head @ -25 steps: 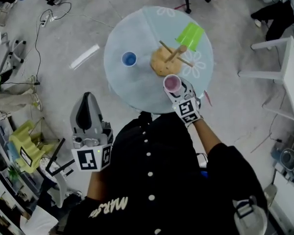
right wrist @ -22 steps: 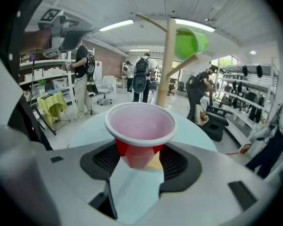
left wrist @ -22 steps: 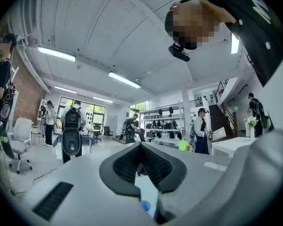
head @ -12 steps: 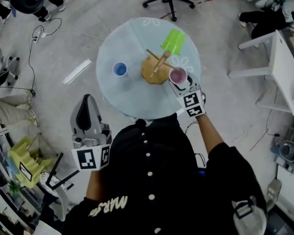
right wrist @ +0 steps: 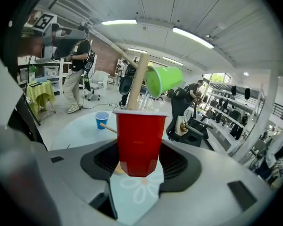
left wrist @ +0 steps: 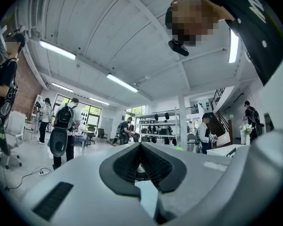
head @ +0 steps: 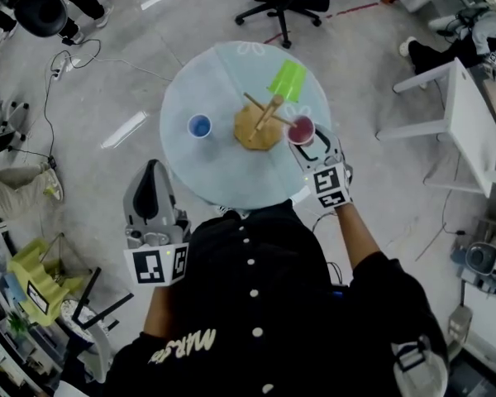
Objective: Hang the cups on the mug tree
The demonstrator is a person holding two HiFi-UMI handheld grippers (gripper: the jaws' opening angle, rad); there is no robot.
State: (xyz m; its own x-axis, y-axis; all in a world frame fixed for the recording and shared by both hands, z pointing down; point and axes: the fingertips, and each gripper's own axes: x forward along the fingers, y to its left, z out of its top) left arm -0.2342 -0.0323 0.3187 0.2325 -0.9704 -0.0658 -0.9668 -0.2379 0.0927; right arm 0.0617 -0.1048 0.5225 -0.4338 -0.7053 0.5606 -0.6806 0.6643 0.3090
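Between the jaws of the right gripper (right wrist: 139, 161), clamped upright, sits a red plastic cup (right wrist: 139, 142). Just beyond stands the wooden mug tree (right wrist: 137, 81) bearing a lime-green plastic cup (right wrist: 163, 80), with a small blue cup (right wrist: 102, 120) farther left. The left gripper (left wrist: 141, 166) has its jaws together, empty.

the red cup (right wrist: 139, 142) stands upright, mouth up, held by its lower walls between the jaws of the right gripper (right wrist: 137, 172), just beside the mug tree (head: 260, 122). the tree is a pale wooden post with slanting pegs on a round base. the green cup (head: 287, 79) hangs tilted on a far peg. the blue cup (head: 199, 126) stands upright on the round table (head: 223, 172), left of the tree.
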